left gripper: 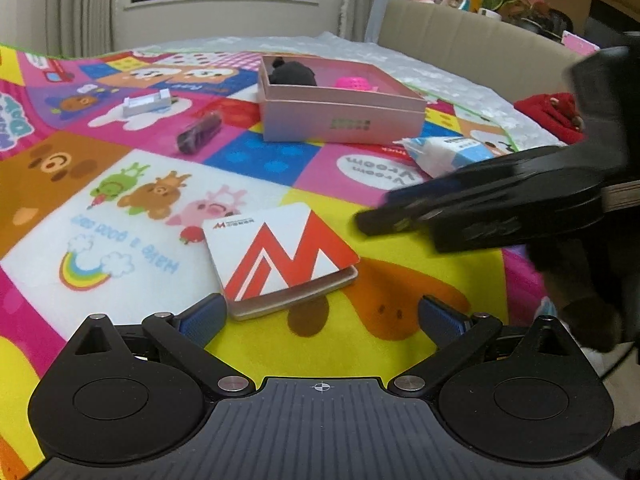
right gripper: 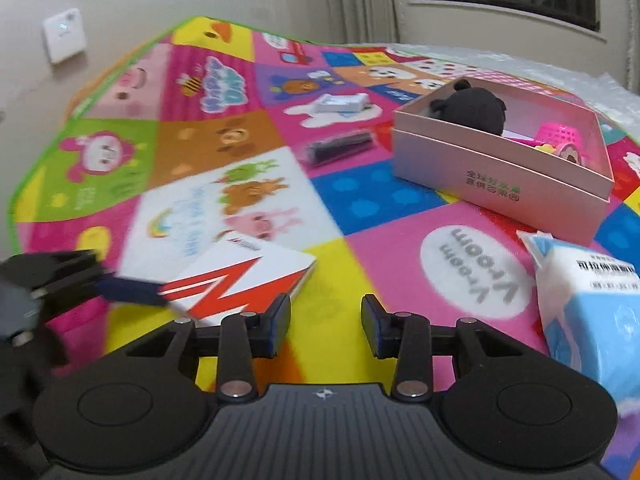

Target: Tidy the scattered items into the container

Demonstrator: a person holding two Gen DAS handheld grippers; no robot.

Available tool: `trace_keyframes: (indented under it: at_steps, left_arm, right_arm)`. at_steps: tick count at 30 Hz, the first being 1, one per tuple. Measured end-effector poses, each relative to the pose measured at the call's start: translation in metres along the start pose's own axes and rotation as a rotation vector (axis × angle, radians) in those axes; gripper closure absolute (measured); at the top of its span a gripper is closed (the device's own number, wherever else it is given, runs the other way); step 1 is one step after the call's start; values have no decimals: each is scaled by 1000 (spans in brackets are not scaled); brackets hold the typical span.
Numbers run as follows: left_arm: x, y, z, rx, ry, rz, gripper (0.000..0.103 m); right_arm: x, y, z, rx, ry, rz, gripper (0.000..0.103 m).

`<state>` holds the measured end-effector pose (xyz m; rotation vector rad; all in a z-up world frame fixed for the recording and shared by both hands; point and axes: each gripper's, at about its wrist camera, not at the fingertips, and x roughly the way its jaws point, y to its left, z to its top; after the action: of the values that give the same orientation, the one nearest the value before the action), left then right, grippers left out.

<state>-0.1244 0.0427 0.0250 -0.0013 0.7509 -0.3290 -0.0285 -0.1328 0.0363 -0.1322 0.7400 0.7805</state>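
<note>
A white box with a red zigzag logo [left gripper: 280, 256] lies on the colourful play mat just ahead of my left gripper [left gripper: 322, 316]. That gripper is open wide, and its left pad sits by the box's near corner. The pink open container [left gripper: 340, 104] stands farther back with a black plush toy [left gripper: 292, 74] and a pink item [left gripper: 356, 82] inside. My right gripper [right gripper: 326, 320] hovers over the mat with a narrow gap and nothing between its pads. It appears blurred in the left wrist view, right of the box [right gripper: 240, 280]. The container [right gripper: 500, 176] is ahead to its right.
Loose on the mat are a dark purple tube [left gripper: 200, 132], a small white box [left gripper: 146, 104] and a blue-and-white pack [right gripper: 592, 312]. A red cloth [left gripper: 552, 112] lies at the right. A beige headboard [left gripper: 460, 28] with toys and plants is behind.
</note>
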Motion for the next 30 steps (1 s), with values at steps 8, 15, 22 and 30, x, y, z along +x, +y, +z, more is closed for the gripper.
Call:
trace_keyframes:
  at_steps: [8,15,22,30]
  left_arm:
    - [12,-6,7,-7,4,-1,0]
    - [6,-9,10,-2,-4,20,0]
    - [7,-6,23,-45,-16,48,0]
    - [49,-6,43,-71,48,162,0]
  right_arm:
    - [-61,-31,-8,-21,-226,-398,2]
    - [-29,-75,-19,58,-144,-472,1]
    - [-23,-65,-31,144,-99,-400,46]
    - [-31,-11,-45,34,-94,-384,46]
